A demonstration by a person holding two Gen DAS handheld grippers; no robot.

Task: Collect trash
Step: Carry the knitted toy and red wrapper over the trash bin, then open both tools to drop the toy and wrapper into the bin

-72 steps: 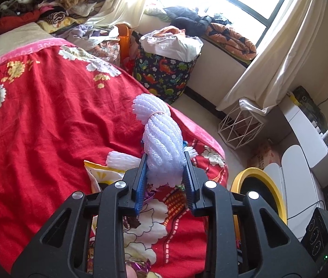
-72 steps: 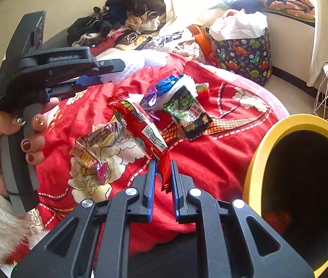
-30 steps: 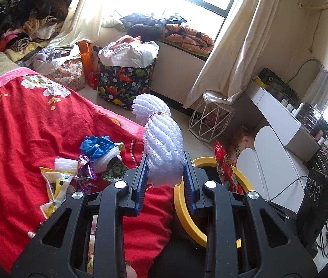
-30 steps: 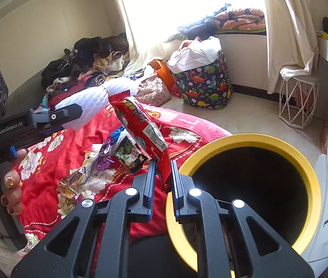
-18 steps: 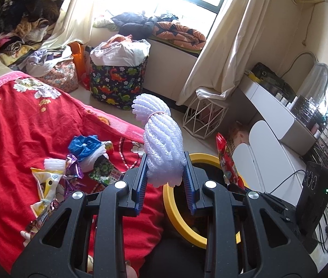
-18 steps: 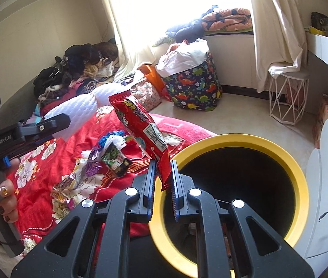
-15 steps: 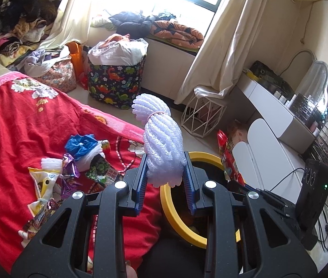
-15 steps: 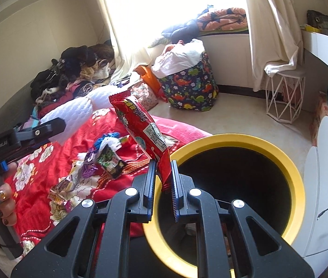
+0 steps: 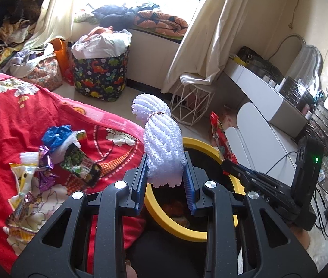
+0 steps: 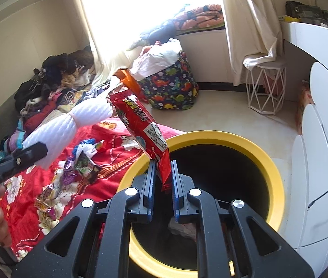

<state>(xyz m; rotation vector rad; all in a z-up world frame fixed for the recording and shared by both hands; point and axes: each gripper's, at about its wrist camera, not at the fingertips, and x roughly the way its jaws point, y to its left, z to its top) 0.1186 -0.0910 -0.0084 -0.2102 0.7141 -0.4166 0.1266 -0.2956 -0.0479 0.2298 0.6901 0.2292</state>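
Both cams ride just behind their tongs, angled downward, close up. Left cam looks over the yellow-rimmed bin [image 9: 161, 213] toward the window, bed [image 9: 13, 120] left of its tongs. Right cam sits directly over the bin [image 10: 277, 185]. Shared: bin, bed, dinosaur basket [image 9: 99, 78].

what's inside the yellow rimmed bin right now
The yellow-rimmed bin is mostly dark inside. In the left wrist view some orange and yellowish scraps lie at the bottom. The rest is in shadow or covered by the gripper bodies, so it cannot be told.
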